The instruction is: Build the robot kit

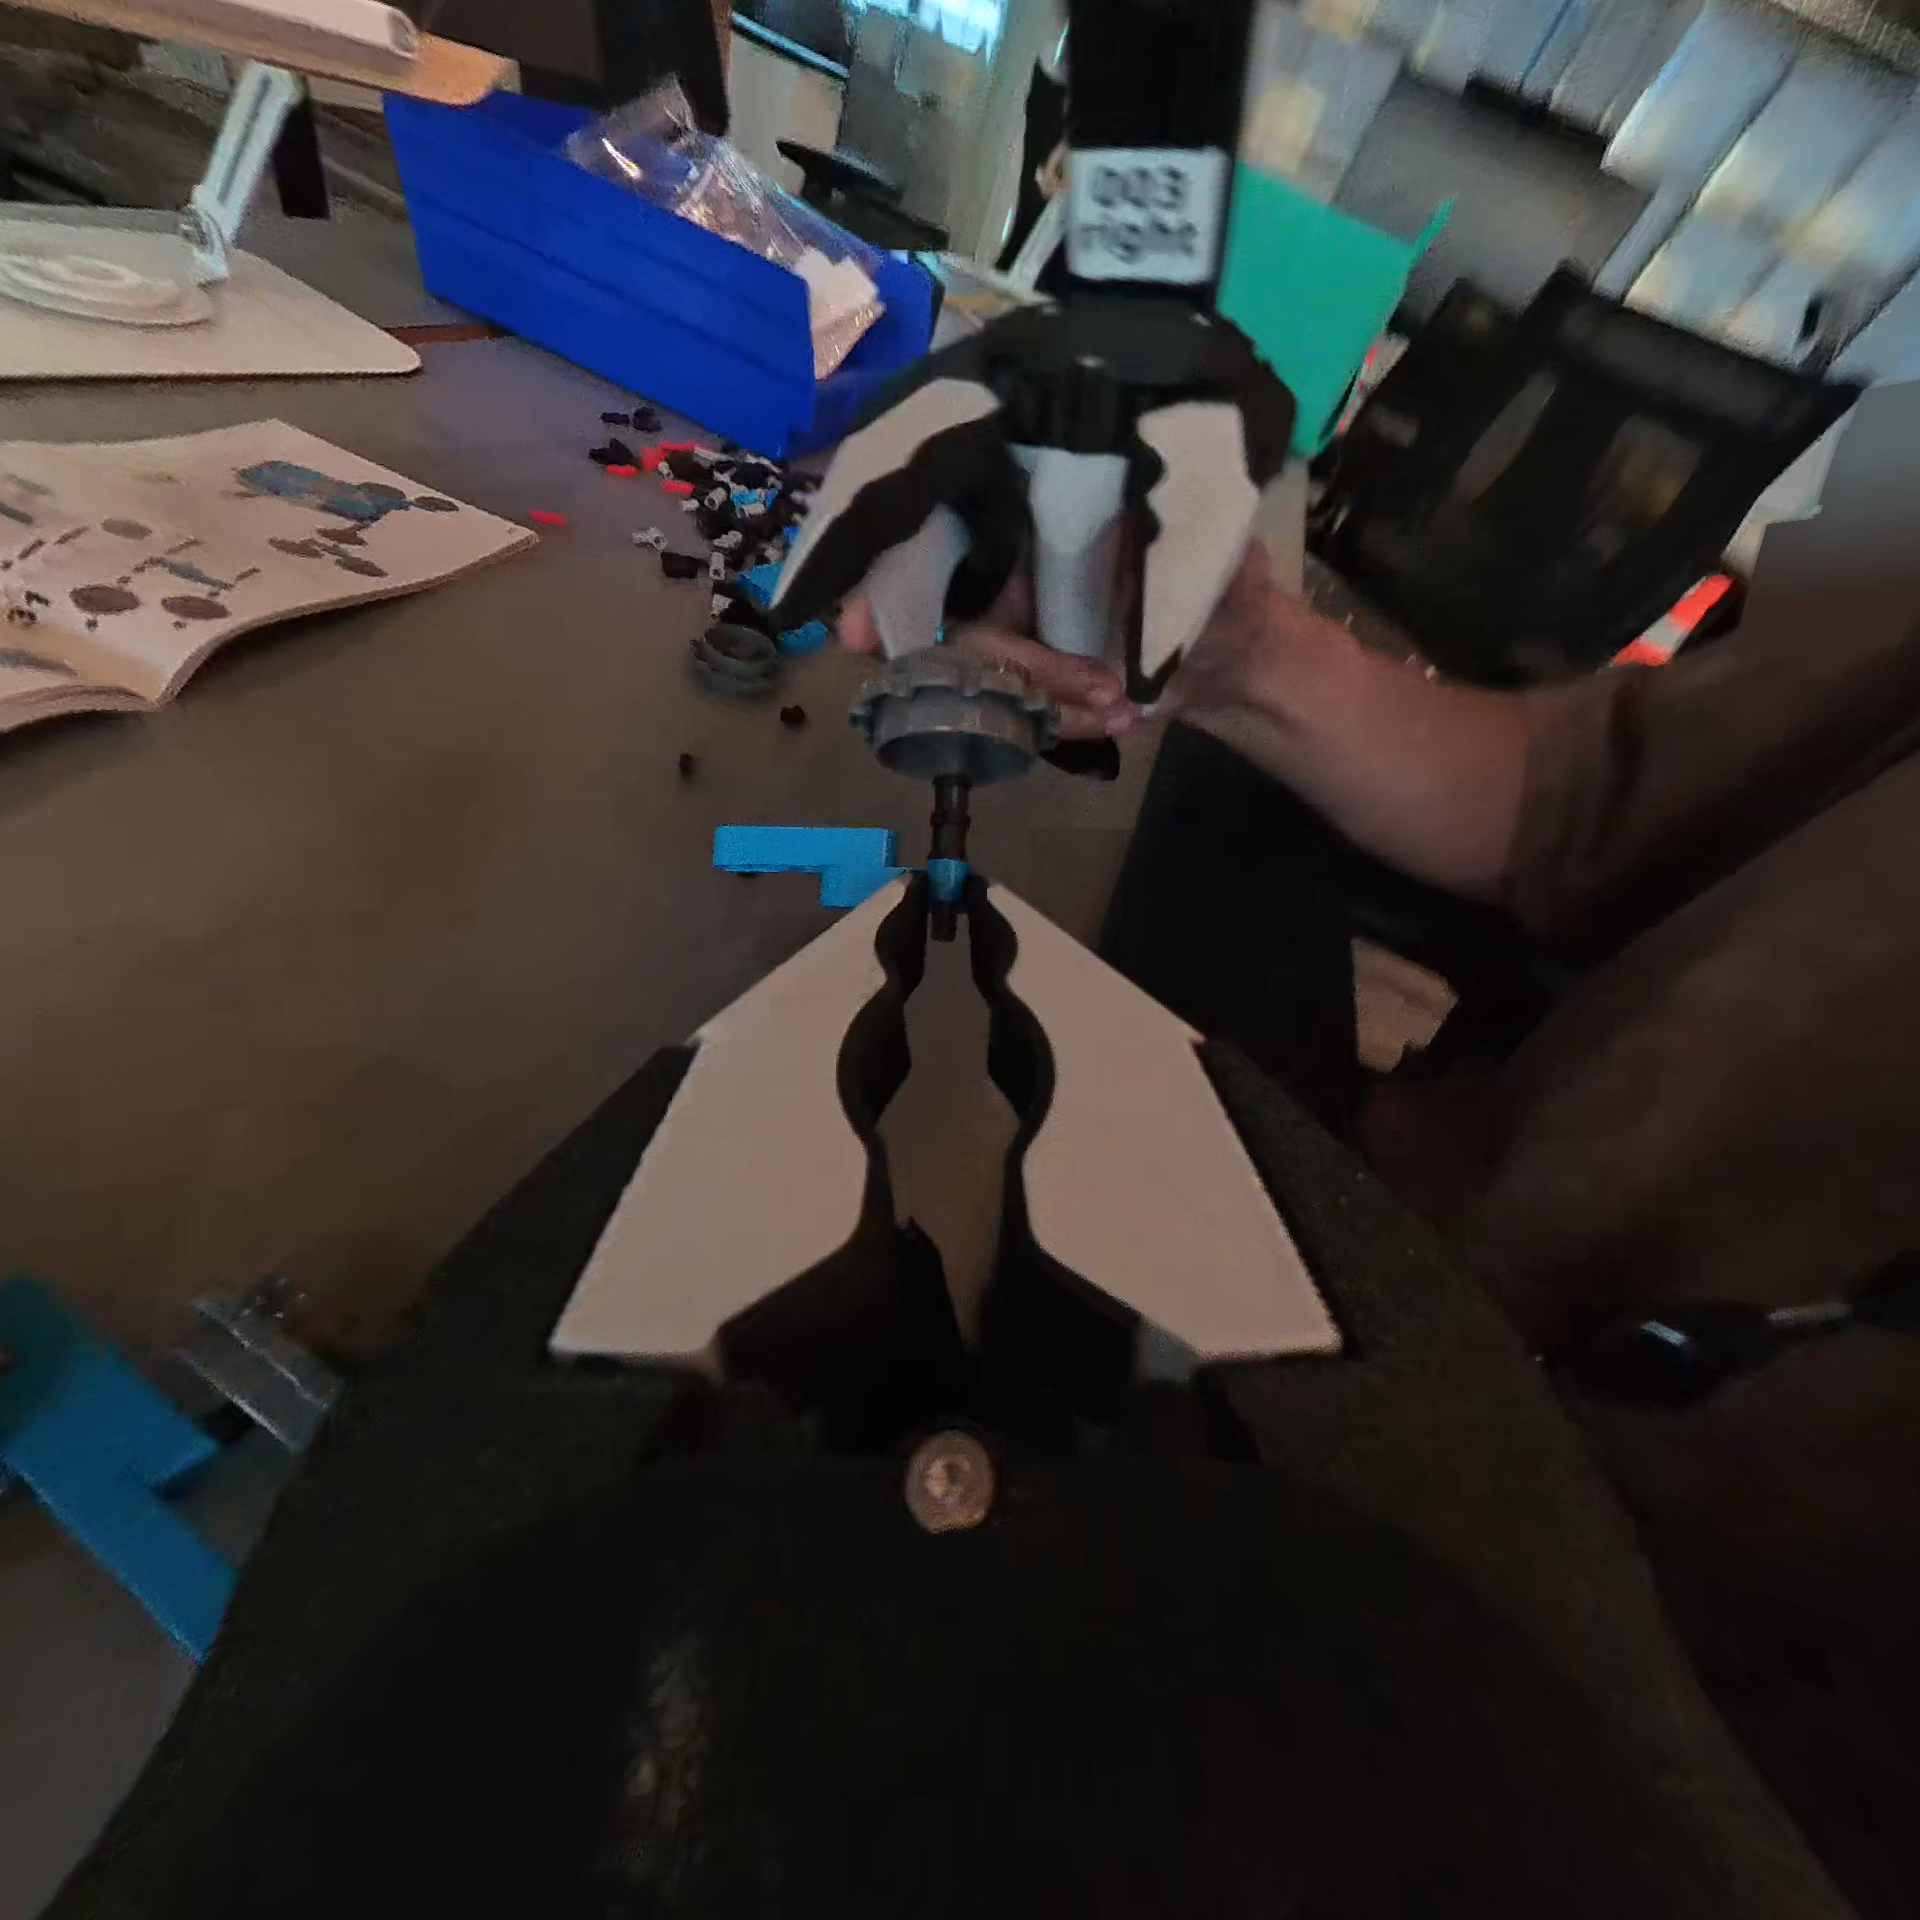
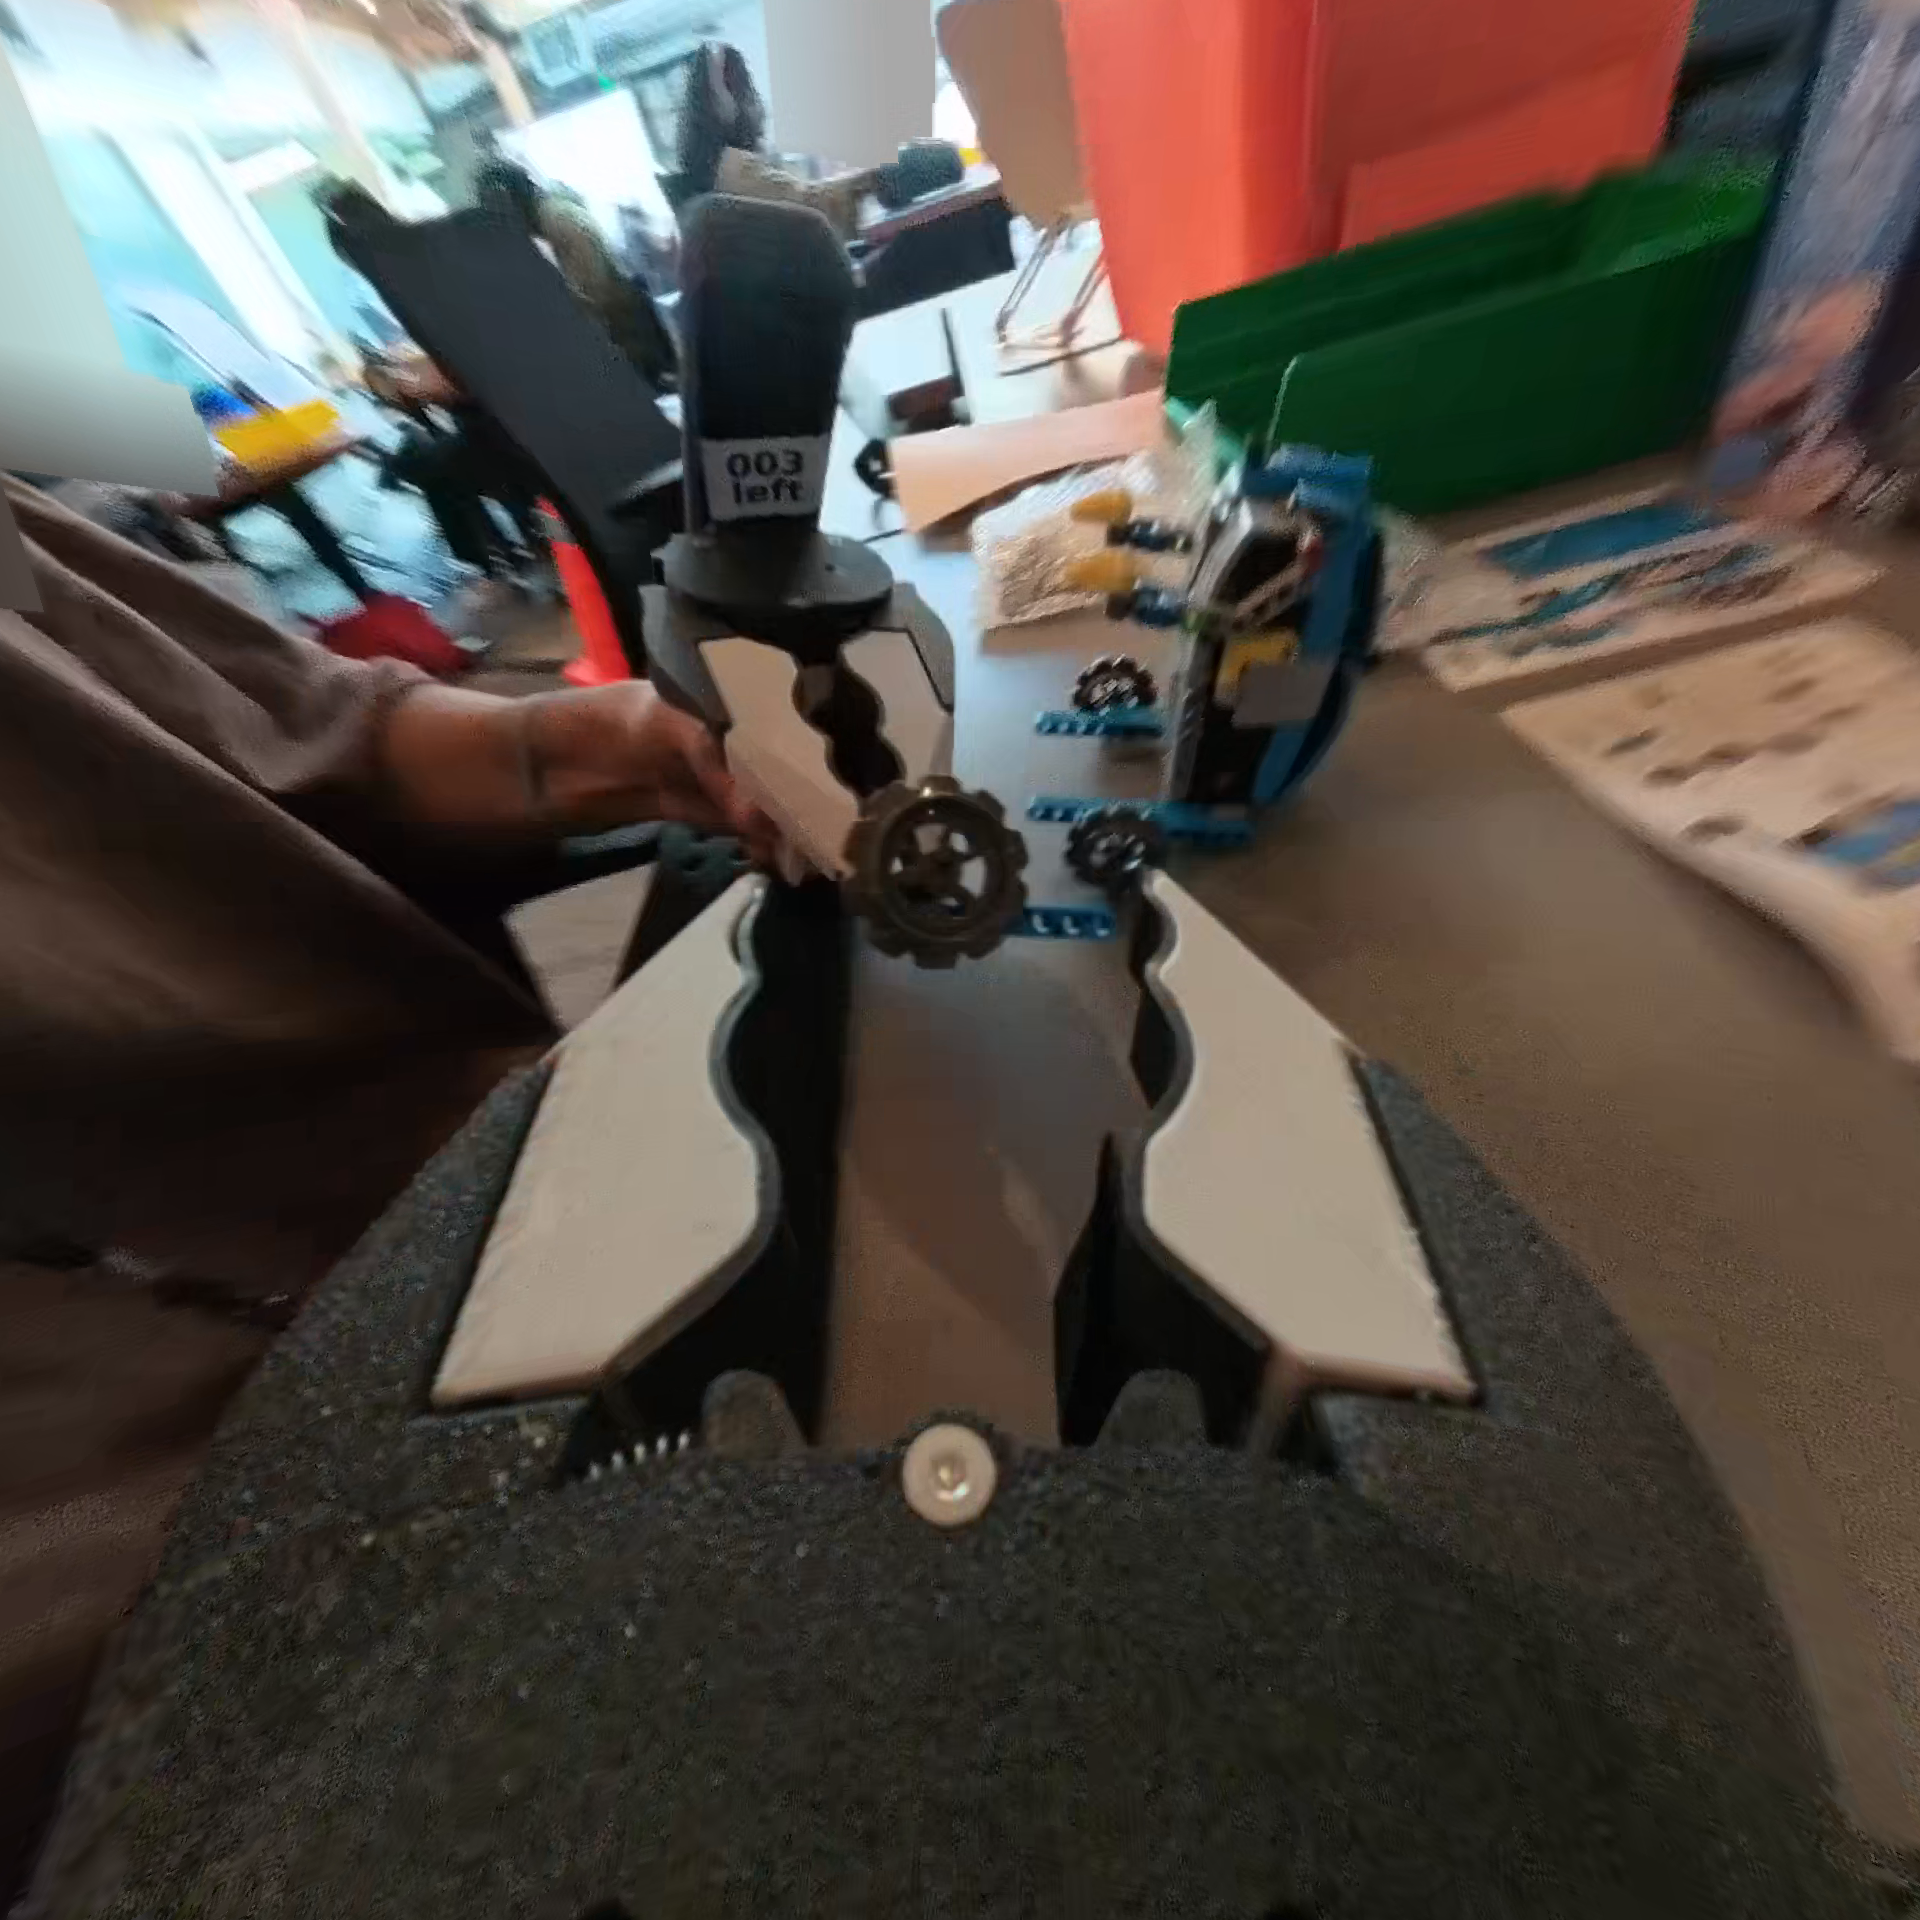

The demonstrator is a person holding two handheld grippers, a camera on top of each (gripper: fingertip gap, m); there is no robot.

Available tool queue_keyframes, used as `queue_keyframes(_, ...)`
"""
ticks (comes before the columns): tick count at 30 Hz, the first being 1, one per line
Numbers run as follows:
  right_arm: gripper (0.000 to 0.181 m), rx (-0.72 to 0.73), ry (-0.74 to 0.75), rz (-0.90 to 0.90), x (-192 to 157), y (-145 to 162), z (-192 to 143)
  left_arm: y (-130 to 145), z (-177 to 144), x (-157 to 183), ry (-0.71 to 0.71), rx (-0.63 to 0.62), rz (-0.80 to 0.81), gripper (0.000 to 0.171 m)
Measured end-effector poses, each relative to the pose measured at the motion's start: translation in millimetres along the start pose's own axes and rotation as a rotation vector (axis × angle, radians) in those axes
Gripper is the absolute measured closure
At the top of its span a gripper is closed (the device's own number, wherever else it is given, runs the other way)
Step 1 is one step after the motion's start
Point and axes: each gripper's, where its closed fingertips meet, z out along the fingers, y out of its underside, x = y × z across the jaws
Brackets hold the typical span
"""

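My left gripper (image 1: 943,896) is shut on a short black axle with a blue bush (image 1: 945,878). A grey toothed wheel (image 1: 951,707) sits on the far end of the axle, held above the table. My right gripper (image 1: 977,649) faces it, open, with a finger on either side of the wheel. In the right wrist view the wheel (image 2: 935,868) hangs between the spread fingertips of my right gripper (image 2: 956,896), nearer the left one. The left gripper (image 2: 847,826) holds it from behind. I cannot tell whether the right fingers touch the wheel.
A blue bin (image 1: 623,281), an open booklet (image 1: 208,551), a pile of small pieces (image 1: 717,499), a grey wheel (image 1: 732,660) and a blue piece (image 1: 810,857) are on the table. A blue model (image 2: 1278,644), black toothed wheels (image 2: 1112,842) and a green bin (image 2: 1507,343) stand beyond. Some 5 cm of space lies between my two pairs of fingers.
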Motion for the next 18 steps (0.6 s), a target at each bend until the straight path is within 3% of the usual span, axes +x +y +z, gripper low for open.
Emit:
queue_keyframes(4,0.111,-0.083,-0.165,0.11,-13.6,23.1,7.9,12.0,6.1,-1.3,-0.053,-0.08,0.098,0.165)
queue_keyframes(8,0.139,-0.17,-0.075,0.021,-6.1,38.6,15.6,19.6,10.0,-0.5,-0.077,-0.128,0.156,0.165)
queue_keyframes(14,0.142,-0.211,-0.074,0.046,-2.6,49.7,17.5,17.1,8.1,-6.1,-0.131,-0.095,0.17,0.166)
queue_keyframes(18,0.143,-0.337,-0.027,-0.005,-5.9,82.7,45.3,7.0,8.7,3.0,-0.119,-0.043,0.235,0.167)
